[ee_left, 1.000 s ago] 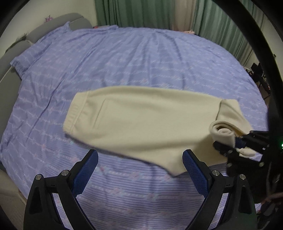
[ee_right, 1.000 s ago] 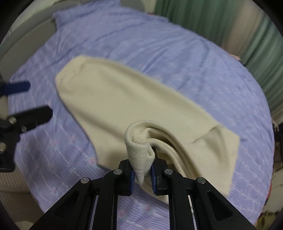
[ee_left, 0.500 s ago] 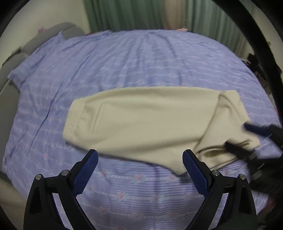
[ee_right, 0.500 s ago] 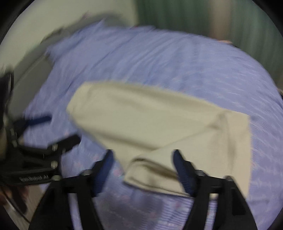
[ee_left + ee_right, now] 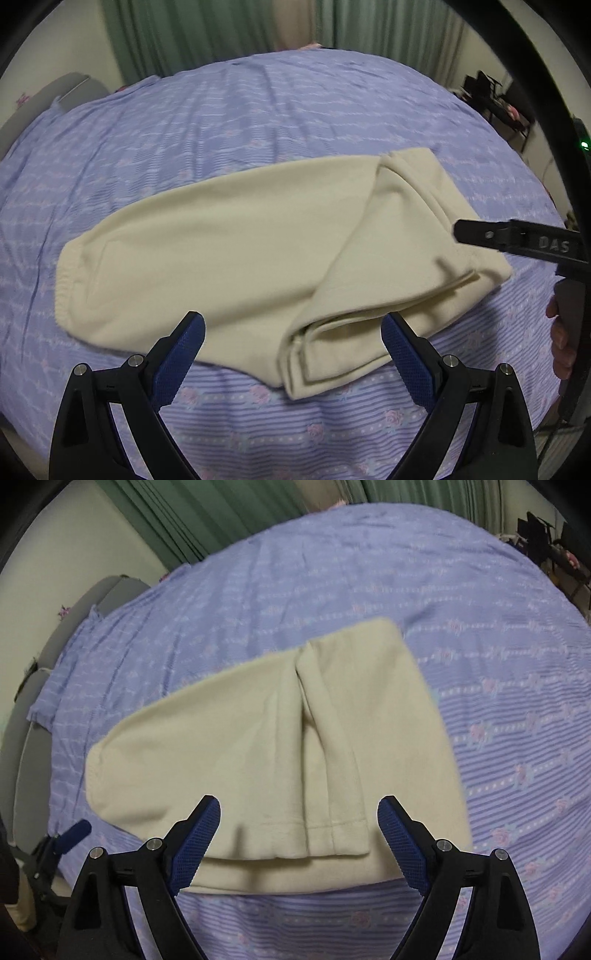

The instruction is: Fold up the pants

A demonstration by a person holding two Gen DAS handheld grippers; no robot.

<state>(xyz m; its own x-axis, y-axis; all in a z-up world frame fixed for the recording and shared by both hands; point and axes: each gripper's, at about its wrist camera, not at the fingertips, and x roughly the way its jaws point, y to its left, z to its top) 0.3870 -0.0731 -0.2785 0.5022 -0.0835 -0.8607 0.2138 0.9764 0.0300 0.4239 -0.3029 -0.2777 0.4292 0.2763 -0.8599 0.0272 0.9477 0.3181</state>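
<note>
One bed fills both views, its lilac striped sheet [image 5: 295, 122] printed with small roses; green curtains [image 5: 192, 33] hang behind it, and dark furniture [image 5: 495, 96] stands at the far right; the cream pants [image 5: 221, 251] lie flat on the sheet, leg end doubled over onto itself; the left gripper [image 5: 291, 343] hovers at their near edge, fingers spread wide and holding nothing; the right gripper [image 5: 299, 827] hangs over the folded hem, likewise agape and empty.

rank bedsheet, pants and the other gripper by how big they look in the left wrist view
1. bedsheet, fills most of the view
2. pants
3. right gripper, only partly in frame at the right edge, so its full size is unsure
</note>
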